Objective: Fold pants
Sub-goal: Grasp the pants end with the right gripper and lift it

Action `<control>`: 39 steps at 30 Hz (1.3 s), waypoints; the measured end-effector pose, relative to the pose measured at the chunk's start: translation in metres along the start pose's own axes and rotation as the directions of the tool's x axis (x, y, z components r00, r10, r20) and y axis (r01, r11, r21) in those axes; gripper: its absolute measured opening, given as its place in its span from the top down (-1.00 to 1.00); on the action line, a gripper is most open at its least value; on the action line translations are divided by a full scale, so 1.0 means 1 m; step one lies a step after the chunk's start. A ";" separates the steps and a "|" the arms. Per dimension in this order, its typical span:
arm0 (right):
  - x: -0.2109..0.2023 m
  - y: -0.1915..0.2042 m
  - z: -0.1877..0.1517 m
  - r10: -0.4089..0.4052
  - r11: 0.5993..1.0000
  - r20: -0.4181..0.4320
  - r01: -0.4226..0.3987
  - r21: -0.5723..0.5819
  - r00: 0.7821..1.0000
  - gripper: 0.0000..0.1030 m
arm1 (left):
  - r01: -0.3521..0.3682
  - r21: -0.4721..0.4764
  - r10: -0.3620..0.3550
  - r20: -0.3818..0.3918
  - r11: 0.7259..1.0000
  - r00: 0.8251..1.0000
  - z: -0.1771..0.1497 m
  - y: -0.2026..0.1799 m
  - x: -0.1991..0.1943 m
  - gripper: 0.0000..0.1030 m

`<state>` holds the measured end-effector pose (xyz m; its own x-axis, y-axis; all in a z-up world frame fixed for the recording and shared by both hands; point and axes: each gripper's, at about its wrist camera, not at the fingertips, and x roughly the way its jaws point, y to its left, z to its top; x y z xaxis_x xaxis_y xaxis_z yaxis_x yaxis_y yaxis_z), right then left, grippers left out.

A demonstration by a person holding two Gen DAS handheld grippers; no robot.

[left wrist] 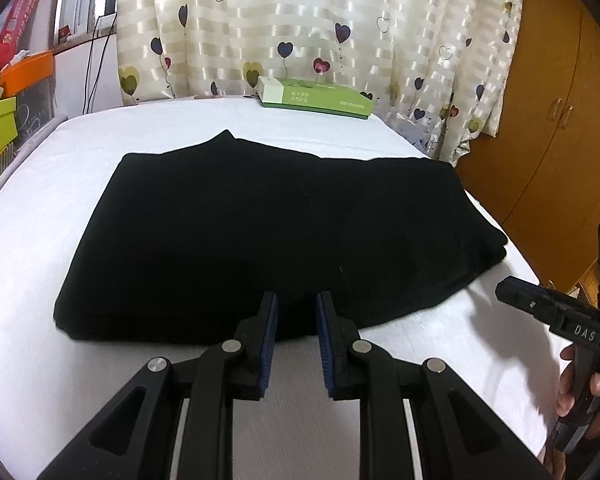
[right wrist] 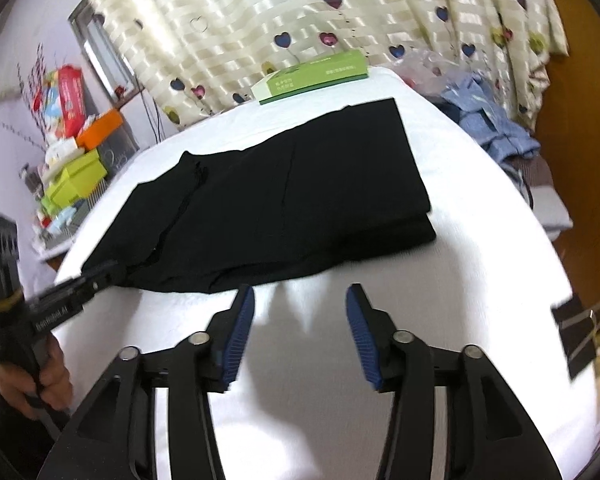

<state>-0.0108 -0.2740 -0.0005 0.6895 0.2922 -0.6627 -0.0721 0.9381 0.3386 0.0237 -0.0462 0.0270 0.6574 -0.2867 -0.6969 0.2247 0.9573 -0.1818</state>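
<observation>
With the pants (left wrist: pixel 260 232) seemingly folded, the left gripper (left wrist: pixel 297 312) and right gripper (right wrist: pixel 300 320) hang empty, jaws apart; next, perhaps a final smoothing.

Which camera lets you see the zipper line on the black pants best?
The right wrist view: a dark seam or zipper line runs down the black pants near their left end. In the left wrist view the pants look plain black, no line visible.
</observation>
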 end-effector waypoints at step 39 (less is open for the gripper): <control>0.016 -0.077 0.028 0.187 0.805 0.110 -0.216 0.552 0.976 -0.22 | -0.085 -0.056 0.085 0.008 0.995 0.996 0.014 0.035 0.013 0.55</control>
<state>0.0264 -0.3467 -0.0182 0.7390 0.4400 -0.5102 0.1908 0.5895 0.7849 0.0501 -0.0172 0.0213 0.6796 -0.2044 -0.7045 0.1280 0.9787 -0.1604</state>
